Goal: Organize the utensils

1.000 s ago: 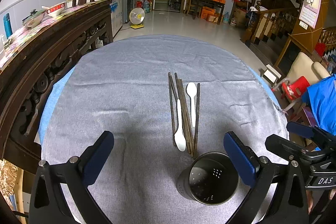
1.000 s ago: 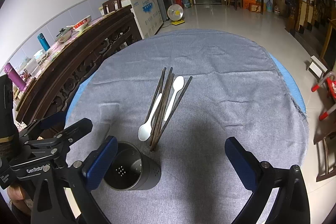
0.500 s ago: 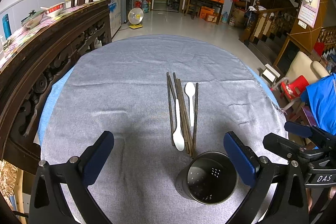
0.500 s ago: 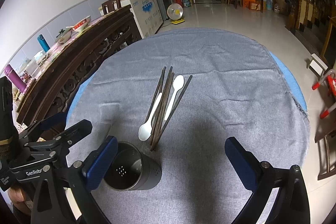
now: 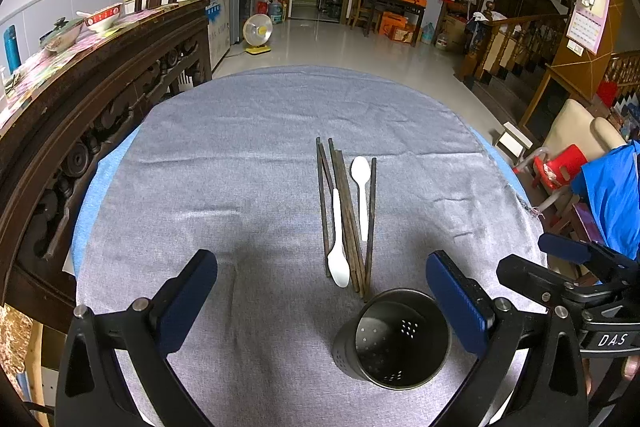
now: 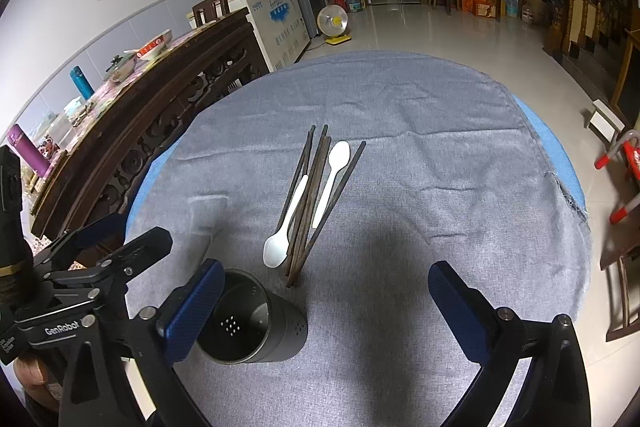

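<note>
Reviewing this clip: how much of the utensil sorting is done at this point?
Nothing is sorted yet. The holder stands upright and looks empty. Both white spoons and the chopsticks lie bundled on the cloth just beyond it. Nothing is in hand: the left gripper and right gripper are both open, above the cloth. All utensils are left to move into the holder.

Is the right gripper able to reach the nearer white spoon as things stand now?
Probably yes. The right gripper is open and holds nothing, and the nearer white spoon lies uncovered beside the chopsticks; the holder stands closer, to the left.
</note>
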Demonstrator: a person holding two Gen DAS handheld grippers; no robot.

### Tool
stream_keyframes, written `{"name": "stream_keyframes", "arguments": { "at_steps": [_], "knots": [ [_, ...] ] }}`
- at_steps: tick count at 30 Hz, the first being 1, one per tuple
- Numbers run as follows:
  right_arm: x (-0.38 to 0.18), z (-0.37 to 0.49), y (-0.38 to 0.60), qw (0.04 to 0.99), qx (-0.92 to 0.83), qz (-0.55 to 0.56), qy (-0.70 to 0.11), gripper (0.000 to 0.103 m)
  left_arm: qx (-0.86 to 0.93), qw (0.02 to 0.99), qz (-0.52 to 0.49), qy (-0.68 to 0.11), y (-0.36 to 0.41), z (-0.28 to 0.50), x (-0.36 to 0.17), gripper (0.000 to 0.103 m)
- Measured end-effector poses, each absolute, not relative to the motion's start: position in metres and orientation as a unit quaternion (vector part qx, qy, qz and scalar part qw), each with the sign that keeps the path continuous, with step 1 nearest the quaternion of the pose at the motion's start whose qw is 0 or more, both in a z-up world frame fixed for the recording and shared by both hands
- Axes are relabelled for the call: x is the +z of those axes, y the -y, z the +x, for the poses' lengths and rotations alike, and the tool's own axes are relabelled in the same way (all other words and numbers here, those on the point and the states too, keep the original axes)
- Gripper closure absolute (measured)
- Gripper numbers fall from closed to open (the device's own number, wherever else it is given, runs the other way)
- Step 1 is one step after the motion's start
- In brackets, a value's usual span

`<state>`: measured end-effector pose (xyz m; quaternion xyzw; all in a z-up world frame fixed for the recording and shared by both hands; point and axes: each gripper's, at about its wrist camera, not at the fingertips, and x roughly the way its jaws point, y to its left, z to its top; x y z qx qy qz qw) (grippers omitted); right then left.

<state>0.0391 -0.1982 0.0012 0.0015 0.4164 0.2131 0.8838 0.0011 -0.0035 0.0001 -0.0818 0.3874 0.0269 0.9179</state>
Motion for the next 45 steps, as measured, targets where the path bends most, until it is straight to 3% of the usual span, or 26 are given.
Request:
{"name": "stream_keyframes", "arguments": {
  "at_steps": [17,26,29,31,41,45],
  "knots": [
    [0.000,0.056,0.214,0.880,0.220,0.054,-0.418,0.000,0.045,0.913,-0.093,-0.394,-0.022,0.007,-0.001,0.000],
    [-0.046,0.143,0.220,0.826,0.192,0.094,-0.522,0.002,0.104,0.877,-0.138,-0.448,-0.081,0.026,-0.038,0.000],
    [-0.068,0.170,0.204,0.799,0.190,0.098,-0.562,0.017,0.098,0.863,-0.160,-0.469,-0.087,0.031,-0.055,0.000],
    [-0.084,0.191,0.188,0.786,0.187,0.089,-0.583,0.033,0.095,0.856,-0.162,-0.481,-0.089,0.035,-0.065,0.000],
    [-0.122,0.254,0.139,0.752,0.135,0.037,-0.645,0.054,0.083,0.835,-0.176,-0.514,-0.099,0.053,-0.099,0.000],
    [-0.131,0.258,0.117,0.743,0.130,0.001,-0.657,0.069,0.082,0.833,-0.176,-0.519,-0.101,0.064,-0.104,0.000]
  ]
}}
